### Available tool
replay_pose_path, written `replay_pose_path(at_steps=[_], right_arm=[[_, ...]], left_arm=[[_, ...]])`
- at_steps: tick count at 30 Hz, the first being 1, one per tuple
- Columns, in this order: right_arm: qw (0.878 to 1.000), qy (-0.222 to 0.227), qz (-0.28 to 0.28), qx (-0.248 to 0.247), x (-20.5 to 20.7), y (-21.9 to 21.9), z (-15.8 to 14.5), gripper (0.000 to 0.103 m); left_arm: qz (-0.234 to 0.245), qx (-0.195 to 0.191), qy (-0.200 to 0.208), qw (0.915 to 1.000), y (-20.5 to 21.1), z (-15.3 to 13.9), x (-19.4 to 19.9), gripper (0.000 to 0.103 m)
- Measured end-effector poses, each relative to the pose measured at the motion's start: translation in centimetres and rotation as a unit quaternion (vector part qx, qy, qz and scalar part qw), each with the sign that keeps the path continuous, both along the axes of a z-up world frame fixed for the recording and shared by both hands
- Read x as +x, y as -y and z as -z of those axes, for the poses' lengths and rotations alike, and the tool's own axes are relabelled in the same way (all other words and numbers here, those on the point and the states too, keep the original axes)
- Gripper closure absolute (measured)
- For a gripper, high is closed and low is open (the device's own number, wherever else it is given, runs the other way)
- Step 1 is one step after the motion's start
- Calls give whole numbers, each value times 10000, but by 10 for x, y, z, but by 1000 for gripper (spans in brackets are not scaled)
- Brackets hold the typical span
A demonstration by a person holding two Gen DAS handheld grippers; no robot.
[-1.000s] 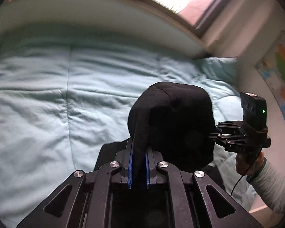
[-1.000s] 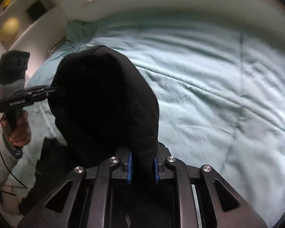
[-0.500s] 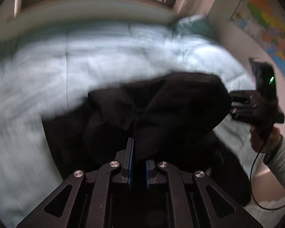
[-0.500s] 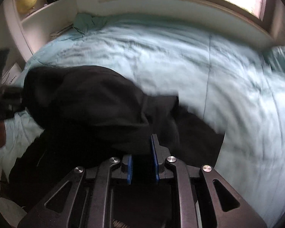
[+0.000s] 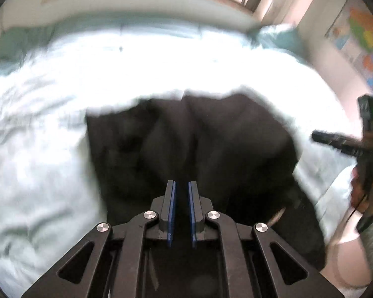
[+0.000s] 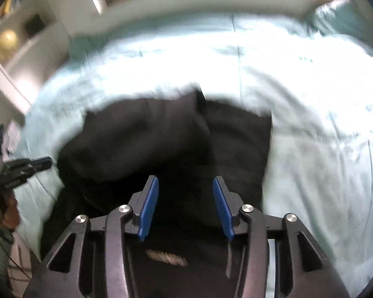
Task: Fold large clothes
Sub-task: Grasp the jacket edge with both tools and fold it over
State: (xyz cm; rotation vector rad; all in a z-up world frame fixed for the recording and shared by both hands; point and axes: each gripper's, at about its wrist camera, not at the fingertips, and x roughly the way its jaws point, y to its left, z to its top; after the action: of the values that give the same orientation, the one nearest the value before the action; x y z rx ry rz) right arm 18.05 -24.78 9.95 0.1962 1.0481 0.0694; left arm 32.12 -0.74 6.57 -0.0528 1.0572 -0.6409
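A large black garment (image 5: 211, 136) lies bunched on the pale green duvet (image 5: 49, 149), its folded-over layers spread toward the far side. My left gripper (image 5: 181, 182) is at its near edge, pads close together with dark cloth in the narrow gap. In the right wrist view the garment (image 6: 149, 136) fills the middle. My right gripper (image 6: 185, 177) hangs over it with jaws opening; cloth lies below and between the blue pads, which do not press on it. Each gripper shows side-on in the other view: the right gripper (image 5: 320, 136) and the left gripper (image 6: 44, 160).
The duvet (image 6: 310, 99) covers the whole bed. A pillow (image 5: 278, 37) sits at the far right corner under a window ledge. A coloured map (image 5: 360, 37) hangs on the right wall. Shelves with a yellow ball (image 6: 7, 39) stand at left. A hand (image 5: 365, 193) holds the right gripper.
Both grippers carried the raised garment across and down, so it now lies folded over on the bed. The right gripper's jaws have parted and let the cloth go.
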Motion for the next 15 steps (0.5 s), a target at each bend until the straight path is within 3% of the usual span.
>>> replay_pose_path(at_steps=[3, 7, 10, 13, 15], right_arm=[[9985, 247, -19, 496, 40, -20, -20, 54], [9972, -61, -180, 720, 88, -58, 6, 54], [9937, -992, -422, 319, 96, -79, 73, 54], [9854, -1642, -451, -75, 62, -76, 145, 56], [9860, -1625, -221, 300, 47, -65, 168, 55]], left_arm=[[91, -589, 52, 9982, 22, -19, 30, 91], [122, -778, -585, 9952, 48, 19, 61, 91], [310, -855, -1324, 9870, 56, 71, 50, 91], [301, -530, -1731, 9830, 54, 125, 24, 91], [145, -641, -2029, 9770, 48, 154, 13, 94]])
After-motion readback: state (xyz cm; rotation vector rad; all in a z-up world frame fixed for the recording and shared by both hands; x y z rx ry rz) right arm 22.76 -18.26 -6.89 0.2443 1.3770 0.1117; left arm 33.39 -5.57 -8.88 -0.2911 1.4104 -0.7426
